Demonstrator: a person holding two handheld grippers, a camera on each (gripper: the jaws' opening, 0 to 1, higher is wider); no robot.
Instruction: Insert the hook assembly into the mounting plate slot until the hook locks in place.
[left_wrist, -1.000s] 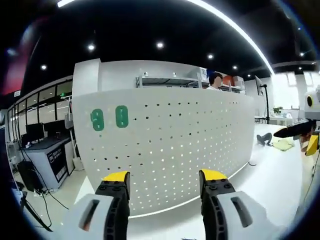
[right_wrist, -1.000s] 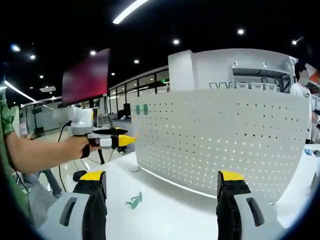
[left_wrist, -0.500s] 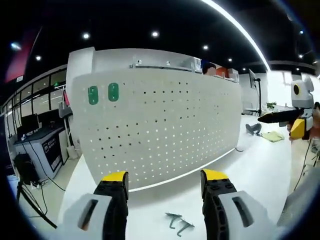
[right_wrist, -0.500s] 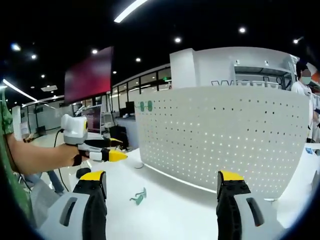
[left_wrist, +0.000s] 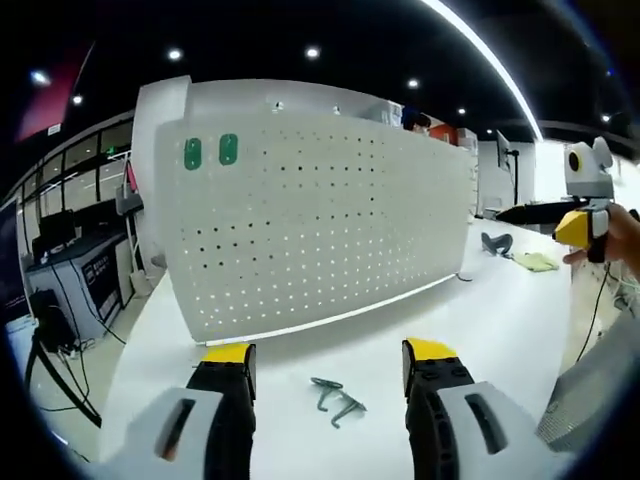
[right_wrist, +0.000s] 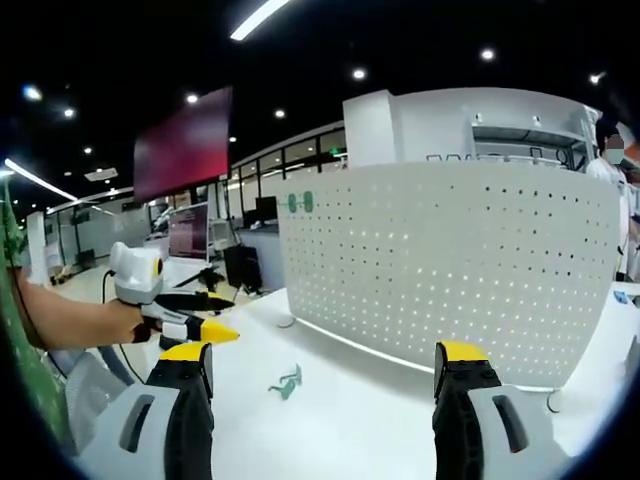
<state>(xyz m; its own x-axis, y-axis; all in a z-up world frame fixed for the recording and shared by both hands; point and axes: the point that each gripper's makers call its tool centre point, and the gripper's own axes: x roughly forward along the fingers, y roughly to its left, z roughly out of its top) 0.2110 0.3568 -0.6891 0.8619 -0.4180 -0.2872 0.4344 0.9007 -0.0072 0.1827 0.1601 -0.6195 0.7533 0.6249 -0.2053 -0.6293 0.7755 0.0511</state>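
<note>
The task looks barely begun, judging from how things lie. The hook (left_wrist: 335, 399) rests loose on the white table (left_wrist: 480, 330), in front of the upright pegboard (left_wrist: 320, 220) and apart from it; in the right gripper view the same hook (right_wrist: 287, 382) lies on the table between that view's own jaws and the board (right_wrist: 450, 270). Nothing is seated in any hole of the board that I can make out, apart from two green tags (left_wrist: 210, 152) near its upper left corner.

The left gripper (left_wrist: 325, 355) has its jaws spread and holds nothing, with the hook lying just ahead between them. The right gripper (right_wrist: 325, 358) also stands spread and empty, farther from the hook.

Left to do, as I judge it: pick up the hook, carry it to the board, push it into a slot until it locks
</note>
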